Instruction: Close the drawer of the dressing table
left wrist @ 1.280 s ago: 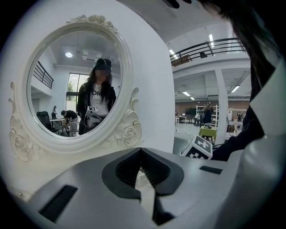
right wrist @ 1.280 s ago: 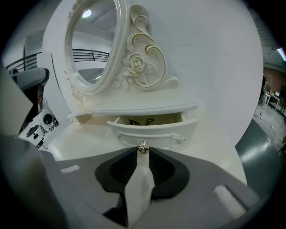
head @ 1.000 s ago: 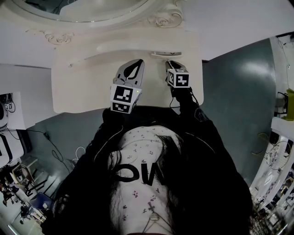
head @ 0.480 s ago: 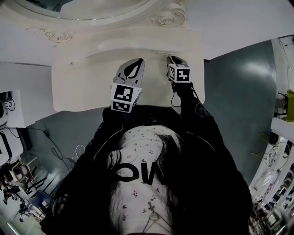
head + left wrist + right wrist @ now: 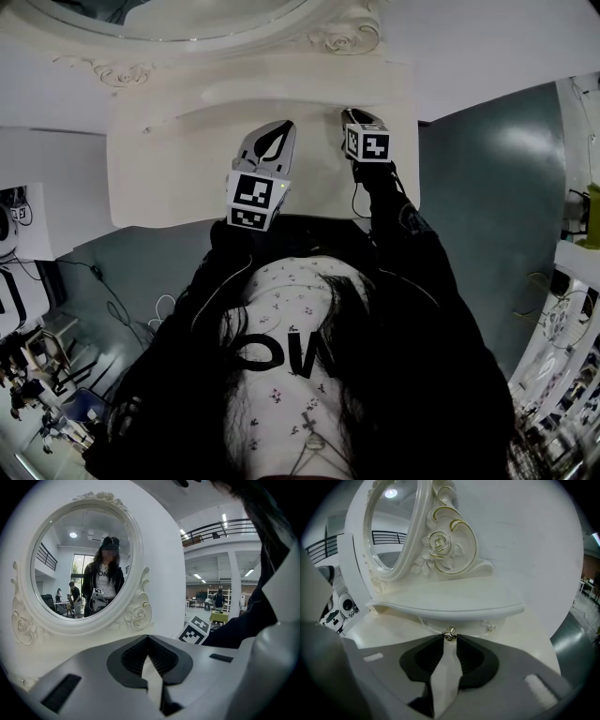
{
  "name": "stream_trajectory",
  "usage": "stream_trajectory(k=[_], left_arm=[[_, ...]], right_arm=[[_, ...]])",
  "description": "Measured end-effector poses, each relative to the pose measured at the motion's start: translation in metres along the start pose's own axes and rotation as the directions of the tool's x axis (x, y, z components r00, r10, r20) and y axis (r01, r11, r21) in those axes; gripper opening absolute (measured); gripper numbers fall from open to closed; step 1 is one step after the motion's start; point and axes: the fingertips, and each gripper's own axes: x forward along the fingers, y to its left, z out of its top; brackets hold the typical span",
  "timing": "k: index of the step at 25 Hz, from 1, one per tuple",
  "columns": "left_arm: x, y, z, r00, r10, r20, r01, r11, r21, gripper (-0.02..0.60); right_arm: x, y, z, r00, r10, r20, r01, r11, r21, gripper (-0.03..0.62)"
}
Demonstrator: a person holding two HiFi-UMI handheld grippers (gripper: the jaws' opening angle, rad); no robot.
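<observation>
Your right gripper pinches the drawer knob at its jaw tips. The drawer sits directly ahead, under the dressing table shelf. Your left gripper jaws are pressed together on nothing.

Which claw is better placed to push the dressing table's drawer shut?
Right. The right claw grips the drawer knob under the small shelf, so it can probably push straight in. The left claw is shut, empty, facing the mirror.
</observation>
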Motion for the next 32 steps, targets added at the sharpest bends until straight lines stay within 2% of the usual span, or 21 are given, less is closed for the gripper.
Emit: stream_trajectory(k=[15, 23, 32], left_arm=[[-0.006, 0.001, -0.001, 1.0, -0.003, 0.002, 0.003, 1.0, 0.005, 0.0], [-0.013, 0.002, -0.004, 1.0, -0.014, 0.007, 0.013, 1.0, 0.011, 0.0], [-0.023, -0.003, -0.002, 0.997, -0.072, 0.023, 0.071, 0.997, 0.037, 0.0]], right_arm=[[-0.01, 0.003, -0.002, 1.0, -0.006, 0.008, 0.006, 1.0, 0.02, 0.095], [-0.046, 0.028, 0.016, 0.992, 0.037, 0.121, -0.043, 0.998, 0.05, 0.094], [-0.111, 0.082, 0.05, 0.95, 0.114, 0.292, -0.123, 0.992, 0.013, 0.091]])
